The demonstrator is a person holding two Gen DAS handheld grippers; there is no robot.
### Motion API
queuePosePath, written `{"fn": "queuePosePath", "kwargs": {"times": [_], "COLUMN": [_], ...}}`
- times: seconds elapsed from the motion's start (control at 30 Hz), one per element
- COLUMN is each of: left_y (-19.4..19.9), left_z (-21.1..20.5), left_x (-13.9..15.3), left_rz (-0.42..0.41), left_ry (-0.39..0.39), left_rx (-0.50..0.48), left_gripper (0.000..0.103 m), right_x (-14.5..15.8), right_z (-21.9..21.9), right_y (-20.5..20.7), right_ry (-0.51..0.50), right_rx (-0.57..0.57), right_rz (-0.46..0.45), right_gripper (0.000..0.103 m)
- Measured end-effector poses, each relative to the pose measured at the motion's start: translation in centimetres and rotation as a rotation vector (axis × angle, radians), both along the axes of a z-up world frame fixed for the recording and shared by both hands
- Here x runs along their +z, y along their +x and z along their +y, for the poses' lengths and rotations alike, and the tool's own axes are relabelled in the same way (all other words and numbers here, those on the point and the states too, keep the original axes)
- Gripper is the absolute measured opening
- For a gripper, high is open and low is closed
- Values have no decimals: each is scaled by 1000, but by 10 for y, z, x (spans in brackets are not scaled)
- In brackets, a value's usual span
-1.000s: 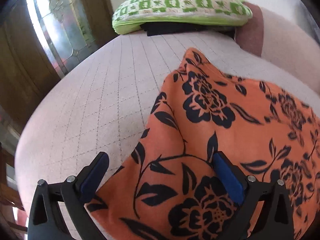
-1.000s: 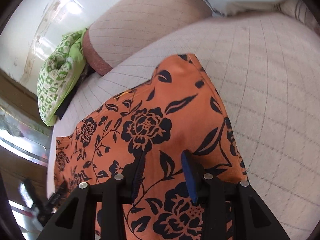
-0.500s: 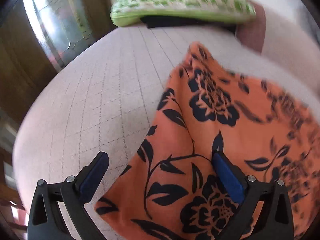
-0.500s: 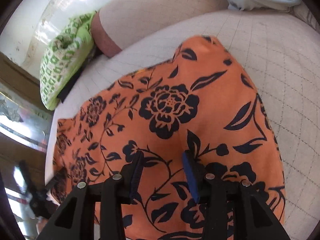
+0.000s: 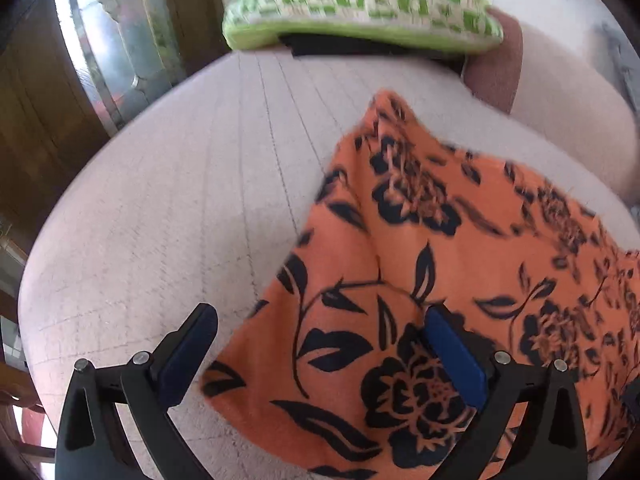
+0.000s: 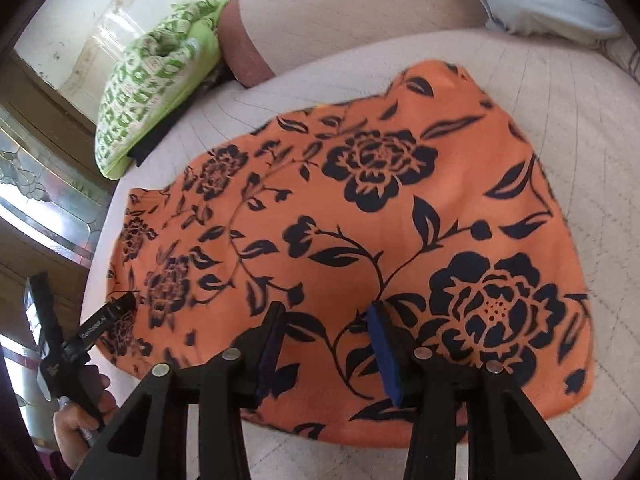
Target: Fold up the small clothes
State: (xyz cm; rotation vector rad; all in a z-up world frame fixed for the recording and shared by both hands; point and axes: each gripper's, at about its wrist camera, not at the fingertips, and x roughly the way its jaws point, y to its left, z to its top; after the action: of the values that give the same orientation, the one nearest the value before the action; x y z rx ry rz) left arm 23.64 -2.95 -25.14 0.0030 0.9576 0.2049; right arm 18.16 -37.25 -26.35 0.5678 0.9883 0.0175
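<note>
Left gripper point(image 5: 320, 334): spread wide, holding nothing. Hovers over the near left corner of the cloth point(image 5: 440, 280), one pad above bare cushion point(image 5: 180, 220), the other above orange fabric. Cloth lies flat on the cushion, orange with black flowers, its far tip pointing toward the green pillow point(image 5: 360, 0). Judged best: drop straight down so the jaws straddle the corner's edge, then close with only a small bite, enough to catch every layer without bunching the print. Blur on the far part of the cloth; edges there not sharp enough to count layers.

Right gripper point(image 6: 326, 340): partly open, a moderate gap, nothing caught between the pads. Sits over the near edge of the cloth point(image 6: 360, 220), roughly mid-width, fabric showing through the gap. Cloth spread wide across the cushion point(image 6: 580, 100), one end toward the pillow point(image 6: 152, 92), the other toward the white bedding point(image 6: 540, 4). Left gripper's body point(image 6: 100, 320) visible at the cloth's left end, hand point(image 6: 76, 428) wrapped round its handle. Judged best: shift toward the near right corner before pinching, matching the left one's corner, so both ends lift level. Then carry the near edge over to the far edge, keeping light tension between the two grips so no crease forms mid-span. Risk, as a guess: a mid-edge pinch leaves the right corner sagging.
</note>
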Motion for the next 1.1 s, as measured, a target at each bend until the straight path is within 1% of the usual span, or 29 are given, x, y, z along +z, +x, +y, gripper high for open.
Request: {"fn": "queuePosePath", "kwargs": {"times": [0.07, 0.13, 0.17, 0.2, 0.3, 0.37, 0.43, 0.47, 0.57, 0.67, 0.73, 0.8, 0.83, 0.87, 0.93, 0.97, 1.03, 1.1], "left_y": [-9, -18, -21, -23, -32, -52, -67, -75, -91, -94, -89, -80, -72, -67, -64, -59, -47, -37], "left_z": [1, 9, 14, 25, 63, 81, 94, 101, 97, 82, 71, 60, 57, 56, 53, 53, 52, 51], "left_x": [15, 30, 35, 36, 35, 30, 21, 15, 2, -3, -4, -7, -12, -18, -15, -15, -18, -19], "left_rz": [-54, -91, -96, -94, -55, -42, -22, -1, 49, 62, 64, 62, 86, 100, 47, 22, 10, -31], "left_ry": [-27, -42, -44, -55, -174, -231, -272, -317, -392, -460, -459, -429, -412, -393, -376, -383, -397, -432], "left_rx": [10, 28, 47, 66, 167, 236, 299, 325, 314, 252, 212, 173, 167, 183, 195, 189, 184, 153], "left_gripper": [103, 103, 103, 103, 103, 103, 103, 103, 103, 103, 103, 103, 103, 103, 103, 103, 103, 103], "right_x": [11, 19, 23, 26, 27, 29, 31, 30, 25, 22, 21, 20, 20, 19, 19, 17, 13, 9], "right_z": [-5, -12, -18, -23, -35, -34, -32, -31, -28, -24, -21, -18, -16, -15, -15, -16, -17, -19], "right_y": [-6, -11, -14, -16, -18, -17, -20, -19, -16, -12, -10, -9, -8, -7, -6, -6, -5, -3], "right_ry": [9, 12, 29, 56, 159, 170, 157, 154, 173, 174, 173, 177, 175, 167, 155, 157, 165, 168], "right_rx": [-6, -19, -30, -40, -46, -31, -22, -19, -21, -10, -5, 2, 6, 12, 14, 16, 12, 7], "right_rz": [-56, -99, -112, -119, -132, -141, -145, -142, -129, -124, -124, -122, -121, -119, -117, -112, -100, -88], "right_gripper": [46, 46, 46, 46, 47, 47, 47, 47, 47, 47, 47, 47, 47, 47, 47, 47, 47, 47]}}
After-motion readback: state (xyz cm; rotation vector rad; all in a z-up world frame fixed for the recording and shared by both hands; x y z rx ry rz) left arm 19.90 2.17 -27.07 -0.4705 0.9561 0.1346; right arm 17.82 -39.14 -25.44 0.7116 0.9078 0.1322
